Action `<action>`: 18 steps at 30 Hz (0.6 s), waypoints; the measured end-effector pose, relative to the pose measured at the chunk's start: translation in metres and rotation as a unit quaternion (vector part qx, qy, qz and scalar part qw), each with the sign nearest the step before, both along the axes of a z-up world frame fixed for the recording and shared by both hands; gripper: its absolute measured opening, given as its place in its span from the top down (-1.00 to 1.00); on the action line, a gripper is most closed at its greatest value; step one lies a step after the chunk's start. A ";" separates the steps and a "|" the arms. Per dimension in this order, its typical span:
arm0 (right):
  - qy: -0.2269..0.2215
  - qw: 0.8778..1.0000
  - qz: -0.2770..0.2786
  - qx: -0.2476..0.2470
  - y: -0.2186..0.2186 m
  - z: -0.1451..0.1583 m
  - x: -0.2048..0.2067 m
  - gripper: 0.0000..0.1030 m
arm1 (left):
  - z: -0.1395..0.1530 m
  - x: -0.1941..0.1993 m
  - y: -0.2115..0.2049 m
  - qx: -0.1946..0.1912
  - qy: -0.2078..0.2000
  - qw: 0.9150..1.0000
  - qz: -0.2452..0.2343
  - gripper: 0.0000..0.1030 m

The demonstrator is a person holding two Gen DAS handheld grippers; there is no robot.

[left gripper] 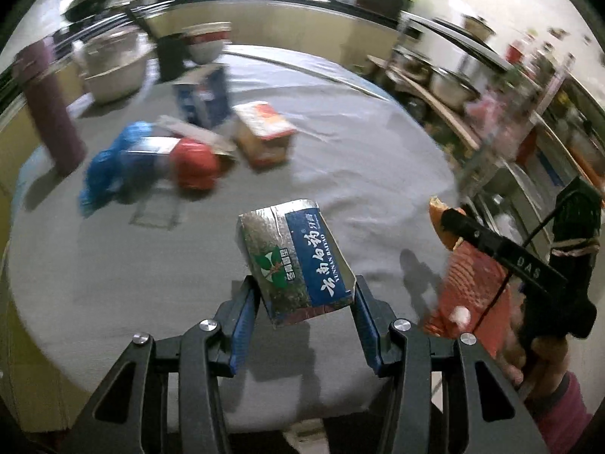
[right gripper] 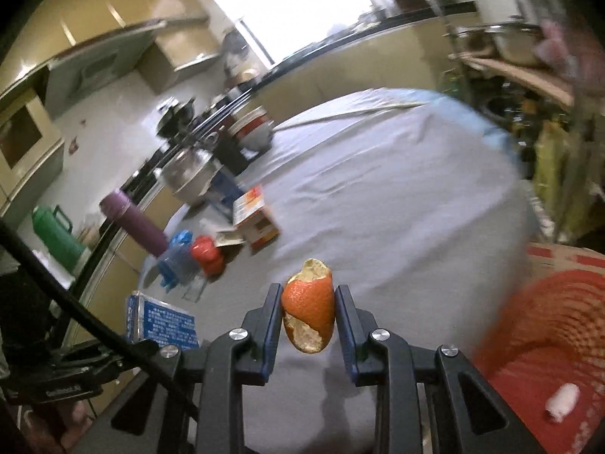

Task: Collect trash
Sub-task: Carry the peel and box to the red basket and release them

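My left gripper [left gripper: 304, 295] is shut on a silver and blue toothpaste box [left gripper: 293, 257] and holds it above the grey-clothed table [left gripper: 340, 143]. My right gripper [right gripper: 308, 302] is shut on a piece of orange peel [right gripper: 309, 312], above the table's near edge. The peel [left gripper: 440, 223] also shows in the left wrist view, at the tip of the right gripper. A red mesh trash basket [right gripper: 544, 340] stands at the right, off the table edge, with a white wad [right gripper: 563, 403] inside. More trash lies on the table: an orange carton [left gripper: 264, 132], a red crumpled wrapper [left gripper: 194, 164], a blue plastic bag [left gripper: 109, 166].
A purple flask [left gripper: 49, 102], a steel bowl [left gripper: 113, 64], stacked bowls [left gripper: 206, 39] and a blue box [left gripper: 204, 98] stand at the table's far left. Shelves with pots [left gripper: 453, 87] run along the right. A kitchen counter lies behind.
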State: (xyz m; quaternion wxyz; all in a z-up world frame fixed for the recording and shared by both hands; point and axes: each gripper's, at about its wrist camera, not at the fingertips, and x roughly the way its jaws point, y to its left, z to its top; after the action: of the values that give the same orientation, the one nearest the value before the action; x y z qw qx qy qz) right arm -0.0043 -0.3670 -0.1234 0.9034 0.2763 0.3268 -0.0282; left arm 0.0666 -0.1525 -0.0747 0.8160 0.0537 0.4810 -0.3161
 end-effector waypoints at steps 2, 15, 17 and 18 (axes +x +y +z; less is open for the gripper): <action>0.002 1.000 -0.023 0.010 -0.018 -0.001 -0.022 0.42 | -0.002 -0.010 -0.014 -0.003 0.004 1.000 -0.029 0.02; 0.045 0.978 -0.185 0.085 -0.121 -0.040 -0.161 0.42 | -0.004 -0.080 -0.139 -0.027 0.033 0.973 -0.228 0.02; 0.052 0.974 -0.196 0.099 -0.127 -0.051 -0.174 0.42 | -0.009 -0.092 -0.161 -0.020 0.036 0.967 -0.253 0.01; 0.054 0.973 -0.201 0.103 -0.129 -0.054 -0.178 0.42 | -0.012 -0.096 -0.170 -0.014 0.037 0.964 -0.261 0.00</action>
State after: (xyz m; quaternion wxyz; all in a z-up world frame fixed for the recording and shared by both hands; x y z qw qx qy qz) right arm -0.1824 -0.4955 -0.1776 0.8270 0.4261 0.3137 -0.1899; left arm -0.0291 -0.3222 -0.0865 0.6873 0.1542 0.4759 -0.5267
